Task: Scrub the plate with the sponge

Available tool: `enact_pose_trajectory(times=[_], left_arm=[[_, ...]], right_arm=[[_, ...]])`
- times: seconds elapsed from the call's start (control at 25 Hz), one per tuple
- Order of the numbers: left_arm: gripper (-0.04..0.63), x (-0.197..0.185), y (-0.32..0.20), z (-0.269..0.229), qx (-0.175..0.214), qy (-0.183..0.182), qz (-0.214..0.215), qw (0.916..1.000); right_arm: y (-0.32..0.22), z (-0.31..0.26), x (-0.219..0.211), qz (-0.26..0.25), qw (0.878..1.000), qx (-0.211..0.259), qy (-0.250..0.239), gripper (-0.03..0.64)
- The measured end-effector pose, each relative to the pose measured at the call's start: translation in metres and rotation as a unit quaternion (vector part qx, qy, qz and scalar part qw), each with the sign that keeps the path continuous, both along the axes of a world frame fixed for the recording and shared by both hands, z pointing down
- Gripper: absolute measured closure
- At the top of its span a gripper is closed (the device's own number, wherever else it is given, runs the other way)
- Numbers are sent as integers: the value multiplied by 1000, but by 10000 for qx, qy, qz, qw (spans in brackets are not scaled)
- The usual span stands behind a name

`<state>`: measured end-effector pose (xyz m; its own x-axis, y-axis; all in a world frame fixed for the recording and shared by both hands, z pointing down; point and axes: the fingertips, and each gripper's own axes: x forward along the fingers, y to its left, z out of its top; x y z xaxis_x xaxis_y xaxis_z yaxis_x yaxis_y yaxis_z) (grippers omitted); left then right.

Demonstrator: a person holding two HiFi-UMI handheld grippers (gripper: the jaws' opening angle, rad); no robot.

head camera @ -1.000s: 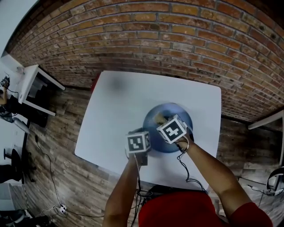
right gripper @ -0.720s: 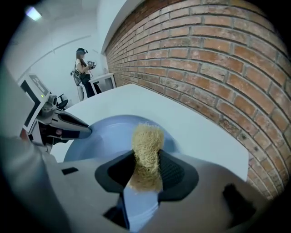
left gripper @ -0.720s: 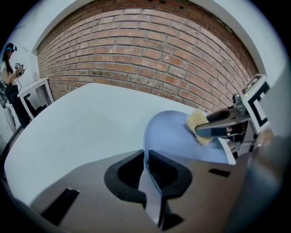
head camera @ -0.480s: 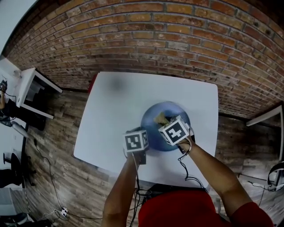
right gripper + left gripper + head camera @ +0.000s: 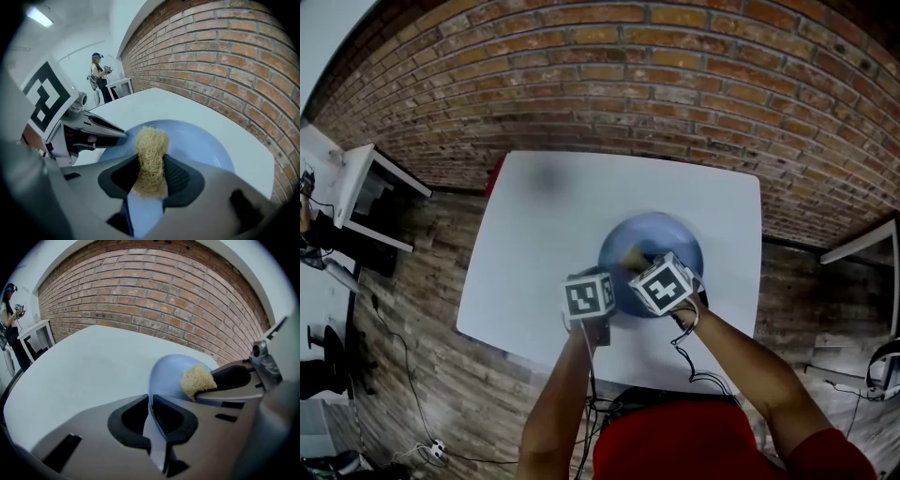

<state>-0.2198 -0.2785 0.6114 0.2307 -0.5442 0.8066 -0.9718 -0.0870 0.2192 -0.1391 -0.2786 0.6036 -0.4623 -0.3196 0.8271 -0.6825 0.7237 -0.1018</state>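
The left gripper [image 5: 151, 404] is clenching the near rim of the plate [image 5: 171, 373], which is sitting on the table [image 5: 84, 371]. The right gripper [image 5: 151, 171] is grasping the sponge [image 5: 151, 145] by its lower end and is holding the free end on the plate's inside, near the left gripper. I am judging that a hard stroke could be pulling the thin rim out of the jaws, so the plate would be sliding on the smooth table. The soft sponge could also be bending or slipping, and the grippers could be bumping.
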Motion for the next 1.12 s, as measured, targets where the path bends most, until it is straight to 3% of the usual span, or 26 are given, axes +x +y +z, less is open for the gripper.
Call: enact_pose_trajectory(times=[0.32,0.44,0.6,0.84,1.12], left_arm=[[555,2,1,1,2,-45,56,10000],[554,1,0,0,5,-60,66,10000],[554,1,0,0,0,-53,59,10000],[555,1,-2,0,-12,-83,65,9999],[554,3,-1,0,4,-126,90,9999]], right_arm=[[-20,1,90,649,9965,138,513,456],[-19,-2,104,799,9950,114,596,456],[0,-9,71,536,9981,120,268,456],[53,-11,-9,-129,9992,-311,-217,456],[60,-2,-4,-235,9992,-334,-45,456]])
